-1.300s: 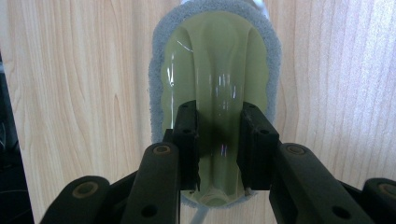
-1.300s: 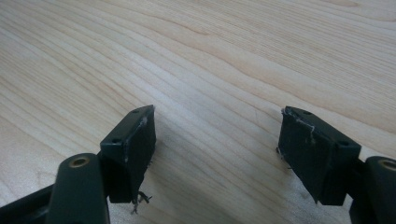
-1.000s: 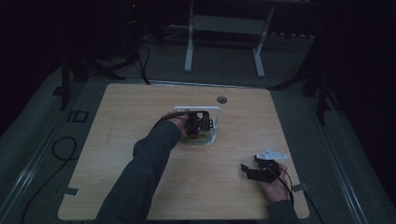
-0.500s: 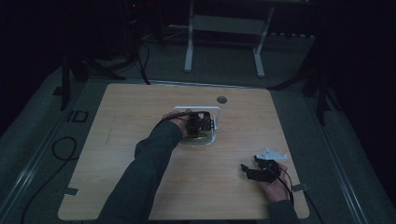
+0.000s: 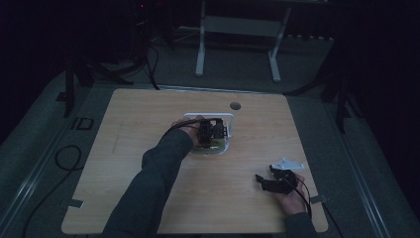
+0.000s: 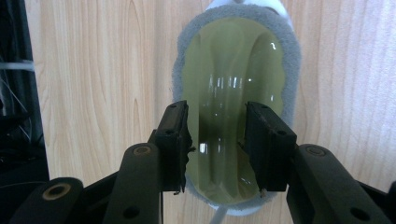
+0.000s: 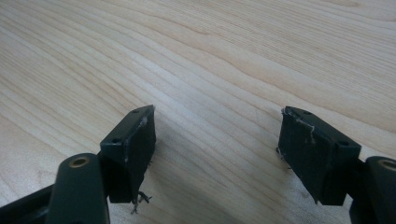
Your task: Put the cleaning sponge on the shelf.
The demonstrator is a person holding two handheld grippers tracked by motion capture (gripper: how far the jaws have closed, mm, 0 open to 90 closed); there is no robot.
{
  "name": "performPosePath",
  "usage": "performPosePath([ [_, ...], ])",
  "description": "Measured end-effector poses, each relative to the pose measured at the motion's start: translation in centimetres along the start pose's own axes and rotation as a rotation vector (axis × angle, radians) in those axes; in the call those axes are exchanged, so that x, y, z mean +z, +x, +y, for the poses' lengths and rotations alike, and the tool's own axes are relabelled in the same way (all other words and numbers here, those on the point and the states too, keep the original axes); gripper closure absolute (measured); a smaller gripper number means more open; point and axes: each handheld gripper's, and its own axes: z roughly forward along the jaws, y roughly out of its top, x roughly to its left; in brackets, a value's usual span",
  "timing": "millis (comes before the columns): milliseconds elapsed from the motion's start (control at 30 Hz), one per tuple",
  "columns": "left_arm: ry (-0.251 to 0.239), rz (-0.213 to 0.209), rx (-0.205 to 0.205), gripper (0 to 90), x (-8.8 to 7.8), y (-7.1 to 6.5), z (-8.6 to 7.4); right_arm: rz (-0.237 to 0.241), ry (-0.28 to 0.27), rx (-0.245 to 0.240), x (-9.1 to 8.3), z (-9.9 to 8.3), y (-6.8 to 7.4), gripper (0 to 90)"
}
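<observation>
Desk (image 5: 148, 124): light wood, taking up the middle of the high view; bare apart from the one object at its centre and a small round port near the upper edge.

Object (image 6: 236, 79): a long oval thing, glossy olive-yellow in the middle with a grey fuzzy rim, apparently lying on a white base; what it is exactly cannot be told. In the high view it lies at the centre of the desk, under the left hand.

Long axis: in the left gripper view the oval runs from the bottom of the frame to the top, in line with the jaws' own direction.

Left hand-held gripper (image 6: 217, 144): directly over the lower end of the oval, jaws spread partway, one on each side of the raised glossy middle. Whether the pads touch the surface cannot be told.

Right hand-held gripper (image 7: 217, 158): jaws spread wide over bare wood; in the high view it rests at the lower right of the desk, well apart from the object.

Nearer hand: the left, clearly.

Judgement: a pinch across the short width looks like the natural move, since the jaws already straddle the ridge.
</observation>
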Motion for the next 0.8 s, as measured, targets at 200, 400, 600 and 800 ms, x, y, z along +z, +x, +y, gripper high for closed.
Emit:
performPosePath([
  [200, -0.019, -0.003, -0.018, 57.4, -1.2, -0.1, -0.2, -0.001, 0.0, 0.0, 0.0, 0.0, 0.0, 27.1],
  [400, -0.046, -0.002, -0.017, 55.9, -2.8, -0.8, -0.5, 0.0, -0.001, -0.004, 0.0, 0.0, 0.0, 27.1],
  [600, -0.076, 0.014, -0.056, 57.2, -4.2, -1.0, -1.0, 0.0, -0.001, -0.004, 0.0, 0.0, 0.0, 27.1],
  [800, -0.098, 0.03, -0.09, 58.0, -5.9, -1.1, -1.8, 0.0, -0.001, -0.004, 0.0, 0.0, 0.0, 27.1],
])
